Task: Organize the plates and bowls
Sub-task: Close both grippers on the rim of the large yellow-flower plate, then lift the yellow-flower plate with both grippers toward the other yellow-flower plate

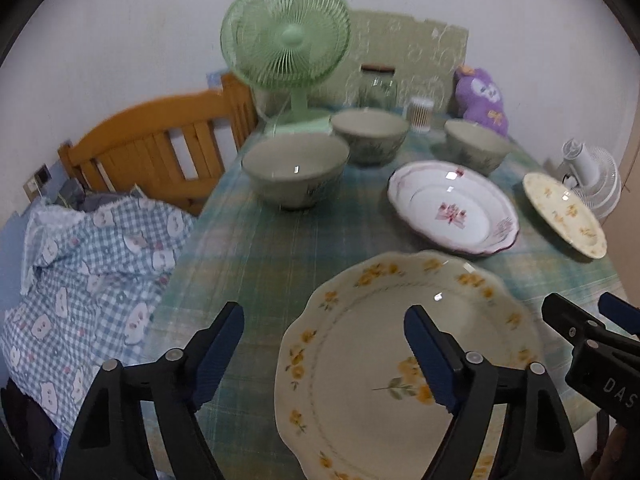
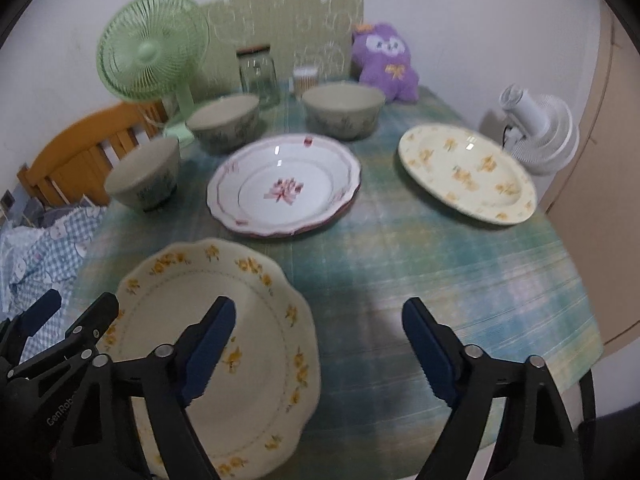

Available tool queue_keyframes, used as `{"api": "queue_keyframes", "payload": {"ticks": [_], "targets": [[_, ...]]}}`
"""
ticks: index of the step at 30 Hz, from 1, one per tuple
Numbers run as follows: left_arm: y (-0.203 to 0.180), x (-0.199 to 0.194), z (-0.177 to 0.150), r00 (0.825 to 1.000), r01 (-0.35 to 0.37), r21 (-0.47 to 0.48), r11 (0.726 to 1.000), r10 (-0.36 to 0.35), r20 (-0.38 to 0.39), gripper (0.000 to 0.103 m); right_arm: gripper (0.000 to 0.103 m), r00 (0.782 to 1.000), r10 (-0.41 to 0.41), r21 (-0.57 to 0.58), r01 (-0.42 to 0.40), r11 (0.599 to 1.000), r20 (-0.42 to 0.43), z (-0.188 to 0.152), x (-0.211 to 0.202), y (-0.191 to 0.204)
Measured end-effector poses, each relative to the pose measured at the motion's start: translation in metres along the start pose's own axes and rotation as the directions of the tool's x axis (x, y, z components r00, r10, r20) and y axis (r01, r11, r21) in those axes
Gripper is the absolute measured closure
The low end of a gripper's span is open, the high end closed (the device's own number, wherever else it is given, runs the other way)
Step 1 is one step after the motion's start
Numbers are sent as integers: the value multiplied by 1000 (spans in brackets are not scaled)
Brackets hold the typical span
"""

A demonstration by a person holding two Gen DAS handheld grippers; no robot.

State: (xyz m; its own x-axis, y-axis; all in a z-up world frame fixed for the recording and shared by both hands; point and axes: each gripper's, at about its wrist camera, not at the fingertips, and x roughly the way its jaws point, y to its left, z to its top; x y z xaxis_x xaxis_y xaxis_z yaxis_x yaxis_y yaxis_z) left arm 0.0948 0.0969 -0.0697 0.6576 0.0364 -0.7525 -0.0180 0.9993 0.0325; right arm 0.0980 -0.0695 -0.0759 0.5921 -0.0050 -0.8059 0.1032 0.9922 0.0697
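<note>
My left gripper (image 1: 322, 354) and right gripper (image 2: 318, 350): jaws spread, nothing between them, flanking the scalloped yellow-flower plate (image 1: 360, 360) at the table's (image 2: 420, 280) near edge. Plate: glazed ceramic, I judge stiff, slick, chip-prone; best taken at opposite rim edges. Beyond: pink-flower plate (image 2: 284, 192), second yellow plate (image 2: 468, 172), three bowls. Legible writing: "DAS" and "GenRob", both partial, on gripper bodies.

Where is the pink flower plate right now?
The pink flower plate sits mid-table in the right wrist view, between the scalloped yellow-flower plate in front and the bowls behind.
</note>
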Motion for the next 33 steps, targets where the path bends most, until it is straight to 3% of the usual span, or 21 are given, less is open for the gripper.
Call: {"api": "queue_keyframes", "payload": {"ticks": [6, 14, 24, 27, 33], "targets": [[9, 31, -3, 997, 19, 1, 1000, -19, -75, 27, 25, 997, -6, -11, 5, 1000, -74, -3, 32, 15], [13, 59, -6, 986, 58, 1, 998, -57, -158, 44, 36, 985, -18, -11, 17, 1000, -172, -7, 62, 24], [8, 63, -4, 974, 107, 27, 994, -99, -205, 47, 39, 971, -27, -7, 27, 1000, -239, -4, 70, 34], [2, 65, -3, 969, 112, 53, 992, -97, -225, 41, 39, 966, -38, 14, 43, 999, -255, -2, 71, 35], [-2, 64, 0, 961, 125, 36, 991, -112, -252, 41, 39, 959, -49, 19, 57, 998, -280, -2, 65, 27]]}}
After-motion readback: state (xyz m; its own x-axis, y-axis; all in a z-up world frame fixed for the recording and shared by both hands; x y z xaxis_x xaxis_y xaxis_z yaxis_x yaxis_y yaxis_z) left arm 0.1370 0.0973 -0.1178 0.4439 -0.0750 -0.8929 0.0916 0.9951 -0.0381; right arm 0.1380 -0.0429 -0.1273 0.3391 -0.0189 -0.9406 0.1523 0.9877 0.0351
